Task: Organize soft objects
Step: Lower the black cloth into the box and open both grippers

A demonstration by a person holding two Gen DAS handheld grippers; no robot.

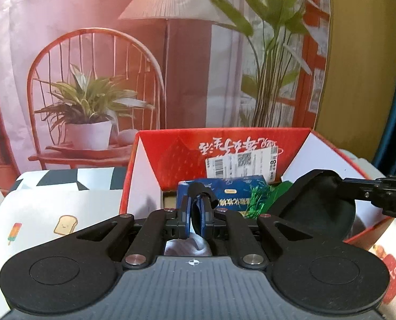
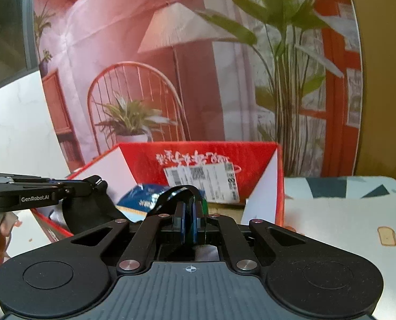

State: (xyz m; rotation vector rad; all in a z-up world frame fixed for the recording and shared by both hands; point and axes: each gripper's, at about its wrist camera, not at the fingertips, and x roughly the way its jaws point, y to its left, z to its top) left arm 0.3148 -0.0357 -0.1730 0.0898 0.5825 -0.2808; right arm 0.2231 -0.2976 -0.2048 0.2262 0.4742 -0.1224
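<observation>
An open red cardboard box [image 1: 251, 146] [image 2: 198, 154] stands on the table. It holds a blue packet [image 1: 232, 194] [image 2: 142, 197] and green tinsel [image 1: 256, 200]. A black soft item [image 1: 318, 208] [image 2: 86, 213] hangs over the box's near edge, stretched between both grippers. My left gripper [image 1: 198, 213] is shut on its black strap [image 1: 198, 189]. My right gripper [image 2: 188, 221] is shut on the other strap end [image 2: 176, 192]. The right gripper also shows at the right of the left wrist view [image 1: 379, 194], and the left gripper at the left of the right wrist view [image 2: 38, 189].
A tablecloth with toast and popsicle prints [image 1: 51, 213] [image 2: 344, 226] covers the table around the box. A printed backdrop of a chair, lamp and plants [image 1: 104, 80] stands just behind. A yellow and blue round object [image 1: 363, 66] is at the far right.
</observation>
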